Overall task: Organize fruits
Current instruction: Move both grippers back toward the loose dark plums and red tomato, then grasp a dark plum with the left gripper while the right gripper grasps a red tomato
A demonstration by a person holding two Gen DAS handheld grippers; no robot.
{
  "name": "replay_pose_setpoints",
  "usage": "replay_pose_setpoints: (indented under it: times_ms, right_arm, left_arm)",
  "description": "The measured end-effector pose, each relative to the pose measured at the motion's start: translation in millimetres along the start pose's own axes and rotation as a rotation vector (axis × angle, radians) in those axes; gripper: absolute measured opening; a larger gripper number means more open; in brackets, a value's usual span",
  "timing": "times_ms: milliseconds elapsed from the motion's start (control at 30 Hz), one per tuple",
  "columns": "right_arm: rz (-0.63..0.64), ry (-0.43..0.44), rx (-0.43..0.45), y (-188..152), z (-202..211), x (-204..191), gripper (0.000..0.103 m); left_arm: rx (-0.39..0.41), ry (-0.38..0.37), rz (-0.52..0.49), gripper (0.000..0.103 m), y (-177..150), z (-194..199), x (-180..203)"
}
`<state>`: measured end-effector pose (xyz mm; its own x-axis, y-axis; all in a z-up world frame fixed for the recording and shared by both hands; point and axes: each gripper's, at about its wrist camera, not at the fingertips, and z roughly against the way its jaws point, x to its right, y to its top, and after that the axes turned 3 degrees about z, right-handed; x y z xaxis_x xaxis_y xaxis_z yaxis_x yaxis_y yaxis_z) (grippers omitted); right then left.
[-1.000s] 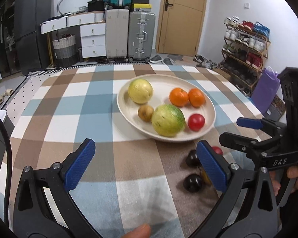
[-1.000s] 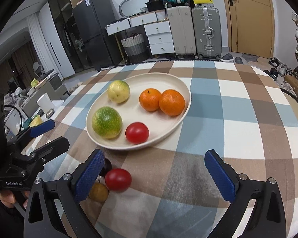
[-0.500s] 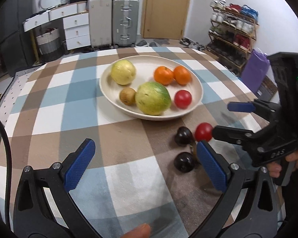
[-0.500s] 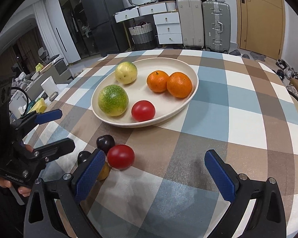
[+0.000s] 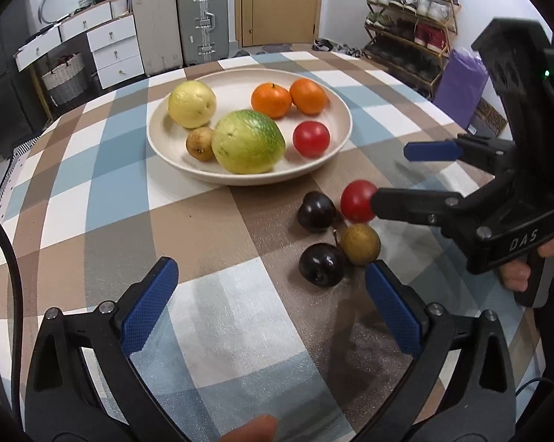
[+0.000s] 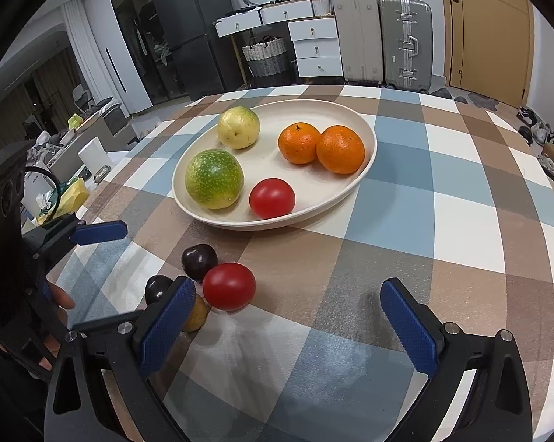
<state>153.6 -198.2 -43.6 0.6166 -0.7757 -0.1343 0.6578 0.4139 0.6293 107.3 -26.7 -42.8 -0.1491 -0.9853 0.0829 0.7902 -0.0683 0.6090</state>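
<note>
While both tongs hang spread and empty over the checked table [image 6: 461,191], the right gripper [image 6: 291,326] has closed in on four loose fruits: a red tomato [image 6: 229,286] nearest its left pad, two dark plums [image 5: 316,210] [image 5: 322,264] and a brown fruit [image 5: 361,244], bunched and touching. The left gripper [image 5: 273,307] hovers just beside them. Beyond, the cream plate [image 5: 343,110] holds six: two oranges [image 5: 271,100] [image 5: 308,96], a tomato [image 5: 311,139], two green-yellow fruits, one small brown one.
</note>
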Motion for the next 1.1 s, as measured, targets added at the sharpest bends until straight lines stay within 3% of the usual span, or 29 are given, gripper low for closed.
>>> replay_pose_setpoints:
  times_ms: [167,333,600,967,1033,1100]
  right_arm:
    - [-0.003,0.003,0.003,1,1,0,0.103]
    - [-0.008,0.018,0.005,1,2,0,0.103]
    - [-0.02,0.033,0.0,1,1,0,0.103]
    - [-0.014,0.053,-0.001,1,0,-3,0.102]
    - [-0.018,0.052,-0.007,1,-3,-3,0.097]
    - [-0.025,0.062,-0.019,1,-5,-3,0.085]
  left_arm:
    - [-0.034,-0.015,-0.004,0.084,-2,-7,1]
    - [-0.03,-0.009,-0.034,0.073,-3,-8,5]
    - [-0.003,-0.129,-0.058,0.024,-4,-1,10]
    - [0.04,-0.145,-0.011,0.024,-1,10,0]
    - [0.042,-0.136,0.004,0.024,0,11,-3]
    - [0.048,-0.13,0.011,0.024,1,12,-6]
